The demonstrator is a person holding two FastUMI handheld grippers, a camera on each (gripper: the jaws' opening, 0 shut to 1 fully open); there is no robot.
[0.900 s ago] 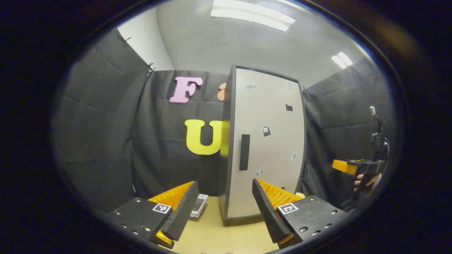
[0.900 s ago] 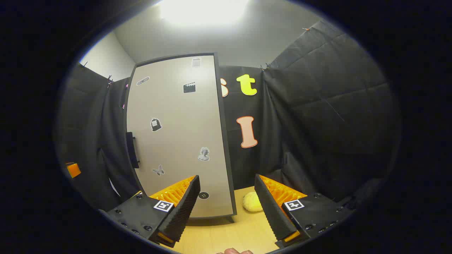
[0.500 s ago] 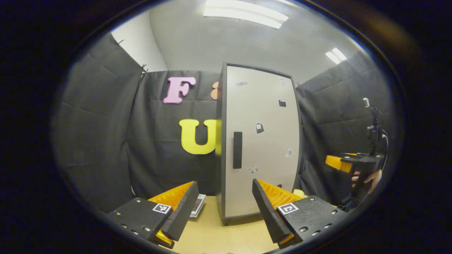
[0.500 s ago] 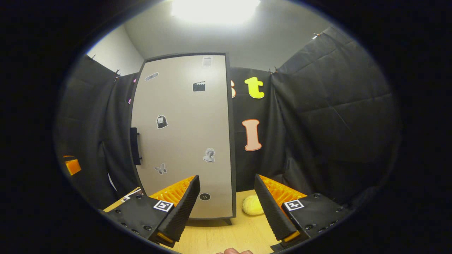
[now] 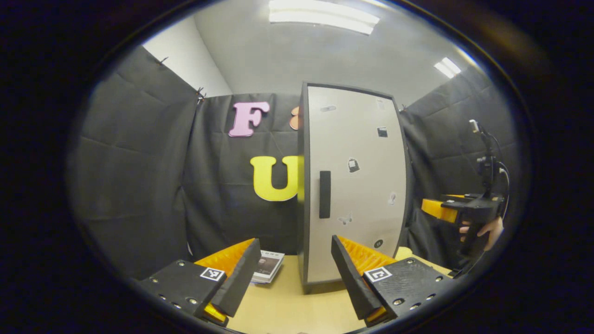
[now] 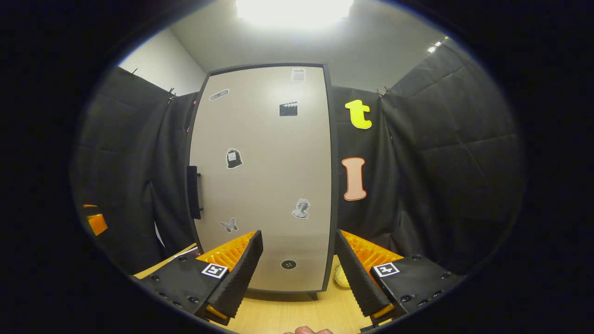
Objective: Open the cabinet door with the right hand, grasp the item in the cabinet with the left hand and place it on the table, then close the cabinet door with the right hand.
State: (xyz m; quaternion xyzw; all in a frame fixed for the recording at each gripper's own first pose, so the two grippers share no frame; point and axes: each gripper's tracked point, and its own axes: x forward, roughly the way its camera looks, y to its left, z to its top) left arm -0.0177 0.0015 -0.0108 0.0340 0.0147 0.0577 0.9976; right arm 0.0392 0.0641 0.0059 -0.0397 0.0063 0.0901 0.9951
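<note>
A tall dark-framed cabinet (image 5: 355, 185) stands on the wooden table (image 5: 283, 308) with its beige, sticker-covered door (image 6: 264, 176) closed, so whatever is inside is hidden. The black vertical handle (image 5: 325, 194) sits on the door's left side, seen edge-on in the right gripper view as handle (image 6: 192, 192). My left gripper (image 5: 294, 273) is open with nothing between its fingers, a short way in front of the cabinet's left edge. My right gripper (image 6: 297, 273) is open too and faces the lower door. In the left gripper view the right gripper (image 5: 445, 211) hangs at the far right, held by a hand (image 5: 482, 229).
A booklet (image 5: 269, 265) lies on the table left of the cabinet. A pale yellow rounded thing (image 6: 341, 276) rests by the cabinet's right foot, partly behind my right finger. The left gripper (image 6: 95, 222) shows at the far left of the right gripper view. Black cloth walls close in all round.
The right gripper has swung to face the door more squarely, and the yellow thing has slid behind its finger. The left gripper view has shifted slightly. Both grippers stay open and the door stays closed.
</note>
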